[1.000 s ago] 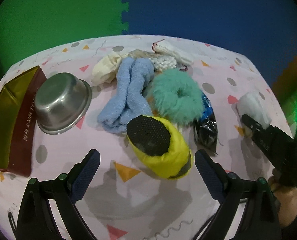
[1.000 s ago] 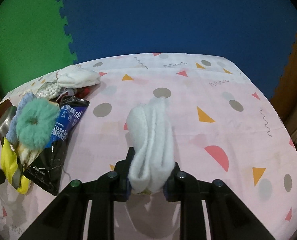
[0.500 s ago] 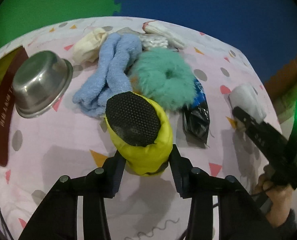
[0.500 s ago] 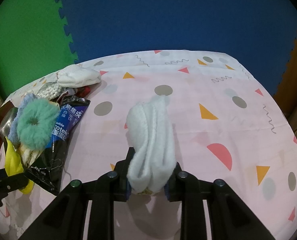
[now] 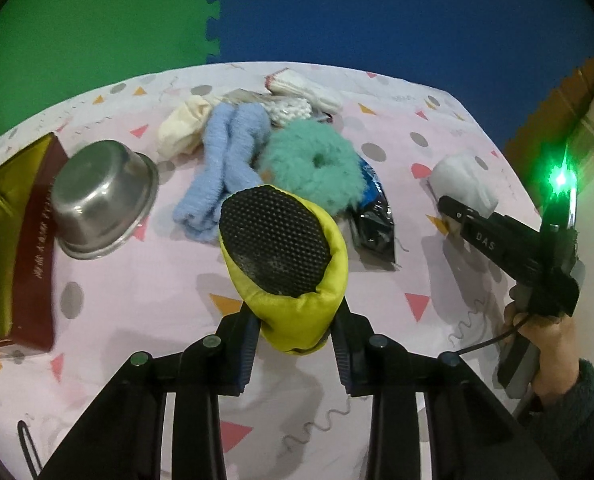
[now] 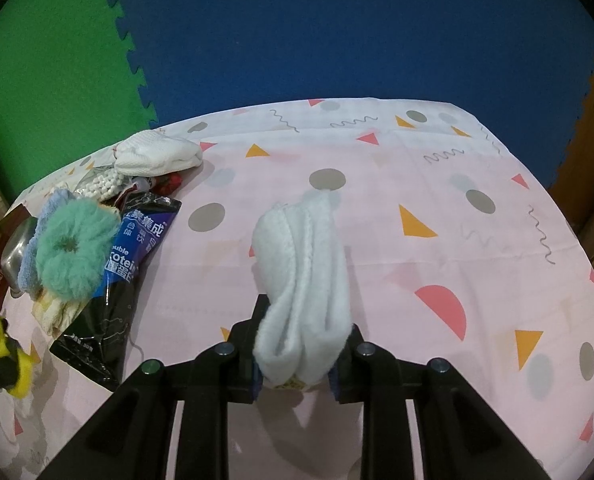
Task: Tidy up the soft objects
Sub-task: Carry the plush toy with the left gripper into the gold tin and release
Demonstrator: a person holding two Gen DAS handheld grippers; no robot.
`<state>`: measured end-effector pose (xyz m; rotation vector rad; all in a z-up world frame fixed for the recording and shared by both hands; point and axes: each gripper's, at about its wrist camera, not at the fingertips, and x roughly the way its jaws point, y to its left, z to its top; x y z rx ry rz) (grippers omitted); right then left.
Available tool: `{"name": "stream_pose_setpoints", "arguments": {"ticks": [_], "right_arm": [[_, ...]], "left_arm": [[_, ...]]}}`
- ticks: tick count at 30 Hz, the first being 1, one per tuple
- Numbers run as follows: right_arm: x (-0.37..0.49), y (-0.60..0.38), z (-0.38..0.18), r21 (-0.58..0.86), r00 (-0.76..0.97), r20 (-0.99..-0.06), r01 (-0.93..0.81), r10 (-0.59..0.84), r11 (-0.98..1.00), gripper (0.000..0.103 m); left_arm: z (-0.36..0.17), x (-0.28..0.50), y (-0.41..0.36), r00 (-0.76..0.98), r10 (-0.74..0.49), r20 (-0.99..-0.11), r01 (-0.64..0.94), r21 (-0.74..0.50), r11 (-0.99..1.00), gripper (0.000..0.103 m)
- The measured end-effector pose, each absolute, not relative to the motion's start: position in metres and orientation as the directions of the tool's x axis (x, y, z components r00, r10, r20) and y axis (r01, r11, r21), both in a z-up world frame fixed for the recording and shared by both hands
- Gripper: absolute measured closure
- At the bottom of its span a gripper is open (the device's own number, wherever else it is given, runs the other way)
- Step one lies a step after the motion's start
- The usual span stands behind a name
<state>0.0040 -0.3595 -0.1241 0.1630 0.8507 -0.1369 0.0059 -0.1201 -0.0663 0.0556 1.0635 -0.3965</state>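
My left gripper (image 5: 295, 336) is closing on a yellow slipper (image 5: 293, 280) with a black dotted sole; its pads press the slipper's heel end, lifted off the cloth. Behind it lie a light blue sock pair (image 5: 225, 160), a teal fluffy scrunchie (image 5: 313, 164), a cream cloth (image 5: 181, 124) and a white knit glove (image 5: 305, 92). My right gripper (image 6: 295, 364) is shut on a folded white sock (image 6: 305, 264) that drapes forward over the pink tablecloth (image 6: 437, 208). In the left wrist view that gripper (image 5: 453, 210) and the white sock (image 5: 465, 184) show at the right.
A steel bowl (image 5: 101, 200) lies tilted at the left beside a dark red and gold box (image 5: 13, 236). A black and blue snack packet (image 6: 117, 276) lies next to the scrunchie (image 6: 77, 252). A person's hand and green sleeve (image 5: 557, 368) hold the right gripper. Foam mats stand behind the table.
My left gripper went from wide open around the yellow slipper to clamped on it, then lifted it slightly. The right gripper kept still with the white sock.
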Motion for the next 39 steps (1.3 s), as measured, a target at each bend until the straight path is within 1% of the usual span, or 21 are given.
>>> {"name": "stream_pose_setpoints", "arguments": {"ticks": [2,5,8,19,28,33,39], "right_arm": [[0.004,-0.359,-0.124,0.088,0.652,-0.756,0.185,-0.056,0.979,0.078],[0.004,-0.359,-0.125,0.087,0.652,-0.756,0.185,-0.056,0.979,0.078],[0.004,-0.360,-0.125,0.088,0.652,-0.756,0.185,-0.055,0.979,0.078],[0.004,-0.359,-0.125,0.077,0.650,-0.757,0.184,-0.063,0.980,0.078],[0.004,-0.359,-0.125,0.069,0.649,-0.758,0.183,-0.068,0.981,0.078],[0.004,-0.358,-0.124,0.061,0.647,-0.759,0.183,-0.074,0.981,0.078],[0.004,-0.356,-0.124,0.048,0.644,-0.760,0.182,-0.083,0.982,0.078]], "left_arm": [[-0.062,0.005,-0.113,0.438,-0.278,-0.855,0.336,-0.131,0.933,0.073],[-0.054,0.008,-0.100,0.473,-0.229,-0.851,0.314,-0.080,0.946,0.073],[-0.044,0.011,-0.080,0.503,-0.207,-0.839,0.289,-0.062,0.955,0.073],[-0.019,0.034,0.013,0.590,-0.040,-0.806,0.103,0.027,0.994,0.073],[-0.035,0.059,0.080,0.575,0.117,-0.810,-0.036,0.117,0.992,0.073],[-0.050,0.069,0.107,0.537,0.164,-0.827,-0.088,0.139,0.986,0.073],[-0.063,0.075,0.123,0.513,0.190,-0.837,-0.105,0.159,0.982,0.072]]}}
